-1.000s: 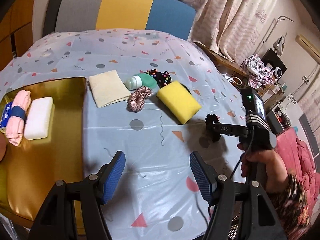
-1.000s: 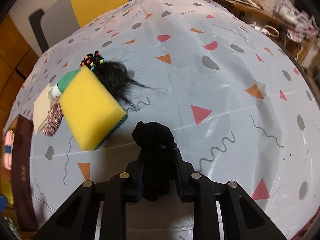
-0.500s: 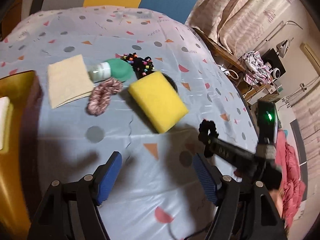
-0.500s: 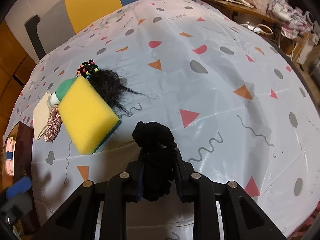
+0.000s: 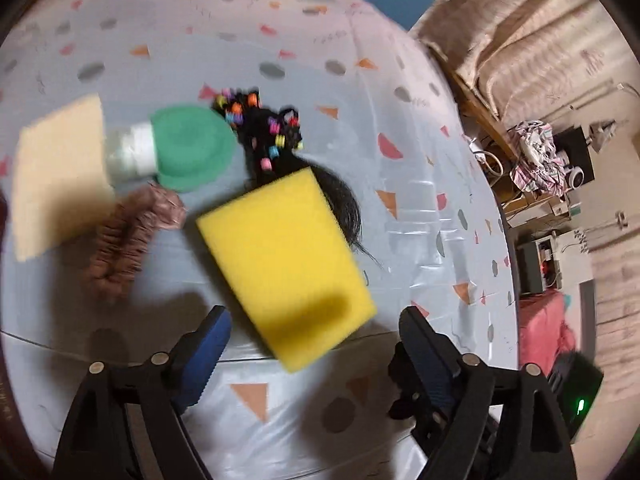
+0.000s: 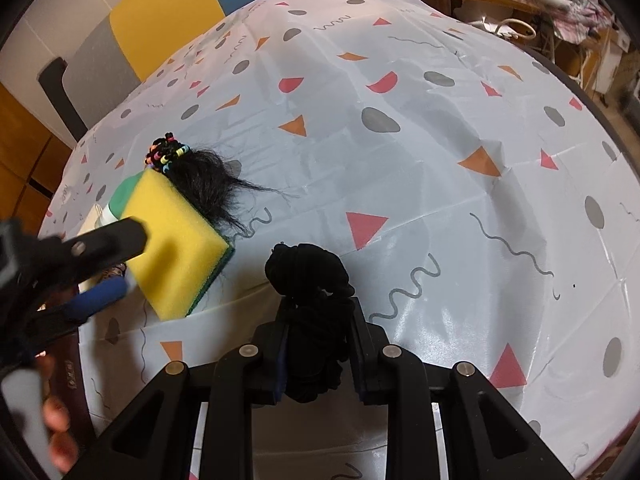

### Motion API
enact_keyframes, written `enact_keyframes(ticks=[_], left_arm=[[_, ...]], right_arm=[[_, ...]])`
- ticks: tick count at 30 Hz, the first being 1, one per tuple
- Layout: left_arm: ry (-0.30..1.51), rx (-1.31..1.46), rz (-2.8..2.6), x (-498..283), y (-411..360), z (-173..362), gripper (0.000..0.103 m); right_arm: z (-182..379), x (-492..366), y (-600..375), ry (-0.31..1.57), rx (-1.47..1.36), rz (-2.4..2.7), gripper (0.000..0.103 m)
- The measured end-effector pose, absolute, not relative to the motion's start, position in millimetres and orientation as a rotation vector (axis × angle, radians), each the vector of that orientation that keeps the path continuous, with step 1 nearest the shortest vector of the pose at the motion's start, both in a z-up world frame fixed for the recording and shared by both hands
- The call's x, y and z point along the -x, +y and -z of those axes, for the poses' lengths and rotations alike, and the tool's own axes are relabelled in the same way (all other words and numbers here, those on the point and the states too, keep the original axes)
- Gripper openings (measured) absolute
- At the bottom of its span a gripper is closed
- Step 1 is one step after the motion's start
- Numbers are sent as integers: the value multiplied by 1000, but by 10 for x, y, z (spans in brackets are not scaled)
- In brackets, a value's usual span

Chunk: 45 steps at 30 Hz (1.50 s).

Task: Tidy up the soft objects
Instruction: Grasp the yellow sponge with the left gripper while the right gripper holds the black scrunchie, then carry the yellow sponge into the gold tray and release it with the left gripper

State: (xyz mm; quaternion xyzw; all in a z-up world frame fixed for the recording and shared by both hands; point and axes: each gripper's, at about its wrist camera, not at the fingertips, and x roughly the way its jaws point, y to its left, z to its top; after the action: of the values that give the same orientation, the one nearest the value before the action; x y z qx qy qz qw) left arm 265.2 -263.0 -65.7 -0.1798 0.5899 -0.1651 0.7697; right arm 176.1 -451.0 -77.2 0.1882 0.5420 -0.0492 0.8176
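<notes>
A yellow sponge [image 5: 284, 264] with a green underside lies on the patterned tablecloth [image 5: 360, 80]; it also shows in the right wrist view [image 6: 176, 240]. My left gripper [image 5: 312, 344] is open, its blue pads either side of the sponge's near corner, just above it. My right gripper [image 6: 320, 320] is shut on a black scrunchie [image 6: 310, 276], held above the cloth right of the sponge. Behind the sponge lie a black hair piece with coloured beads [image 5: 272, 136], a green-capped bottle [image 5: 176, 152], a pink-brown scrunchie [image 5: 128, 248] and a beige cloth [image 5: 56, 176].
The table's right edge drops to a cluttered room with a wooden bench [image 5: 480, 120] and a pink bundle [image 5: 548, 328]. A dark tray edge [image 6: 68, 376] shows at the left. A colour-block chair back [image 6: 160, 12] stands behind the table.
My left gripper has swung right and forward from the tray side to the yellow sponge, staying open. My right gripper still holds the black scrunchie, nearly still.
</notes>
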Motion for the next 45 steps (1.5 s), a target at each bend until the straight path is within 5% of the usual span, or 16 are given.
enact_keyframes(ticks=[6,11,22,35,45], left_arm=[[1248,430,311,-2810,-2687,749,103],[1266,282,316,-2874,-2839,844,103],[1166,182,364,-2500,-2551,781,81],[1083,99,425,-1747,-2189,684,82],[1093,38,333,-1938,-2303,734,84]], right_arm=[[822,-1778,-4546,1167,-453,94,25],[855,-1797,-4561,1178,-464,97,25],[853,-1798,-4570,1177,-464,95,25],[858,-1789,-4514,1181,-425,93,25],[859,-1794,-4492,1184,-411,85,25]])
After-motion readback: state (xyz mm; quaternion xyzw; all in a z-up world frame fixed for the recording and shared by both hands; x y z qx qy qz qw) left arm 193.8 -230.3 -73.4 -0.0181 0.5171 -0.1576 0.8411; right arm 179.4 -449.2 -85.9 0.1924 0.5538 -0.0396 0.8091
